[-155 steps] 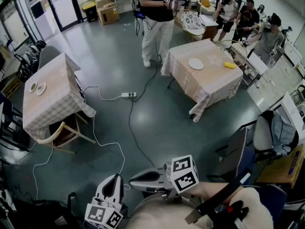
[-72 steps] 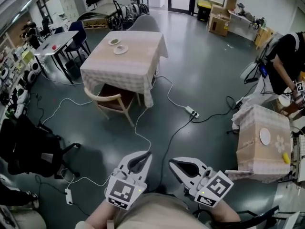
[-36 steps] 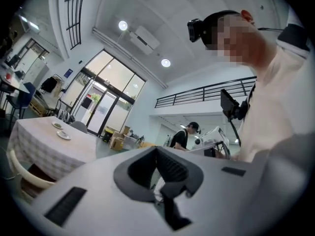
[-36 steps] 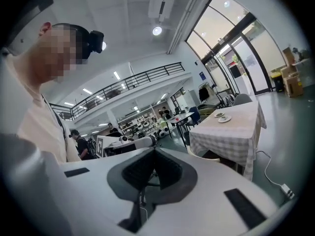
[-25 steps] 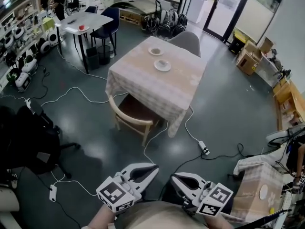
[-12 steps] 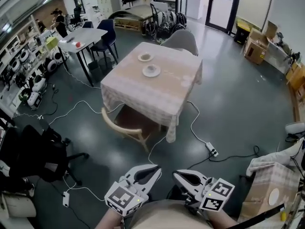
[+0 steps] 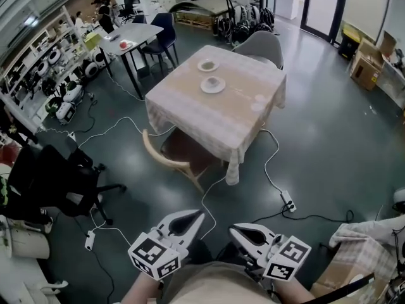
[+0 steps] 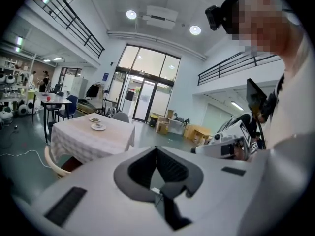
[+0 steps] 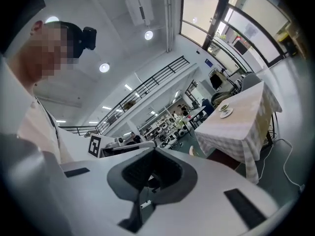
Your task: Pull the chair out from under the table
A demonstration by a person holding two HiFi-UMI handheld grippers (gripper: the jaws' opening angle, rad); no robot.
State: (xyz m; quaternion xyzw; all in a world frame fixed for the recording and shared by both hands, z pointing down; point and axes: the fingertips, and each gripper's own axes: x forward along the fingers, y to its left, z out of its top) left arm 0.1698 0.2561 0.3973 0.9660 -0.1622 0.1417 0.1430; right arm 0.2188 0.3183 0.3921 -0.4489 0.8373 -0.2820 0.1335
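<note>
The wooden chair (image 7: 169,159) with a curved back is tucked under the table (image 7: 234,116), which wears a checked cloth; only the chair's back and part of its seat show. Two small plates (image 7: 212,84) sit on the tabletop. Both grippers hang low in the head view, well short of the chair. My left gripper (image 7: 200,215) and right gripper (image 7: 233,228) are shut, with nothing between the jaws. The left gripper view shows its closed jaws (image 8: 156,148), the table (image 8: 88,135) and the chair back (image 8: 53,162) far off. The right gripper view shows its closed jaws (image 9: 154,150) and the table (image 9: 241,127).
White cables and a power strip (image 7: 288,202) cross the floor between me and the table. A black office chair (image 7: 60,182) stands at the left, a grey chair (image 7: 261,44) behind the table. A second clothed table (image 7: 357,261) is at the lower right, a desk (image 7: 130,35) at the back left.
The table and chair have drifted a little in the head view as I move along the floor toward them. Both grippers stay shut and low in front of me.
</note>
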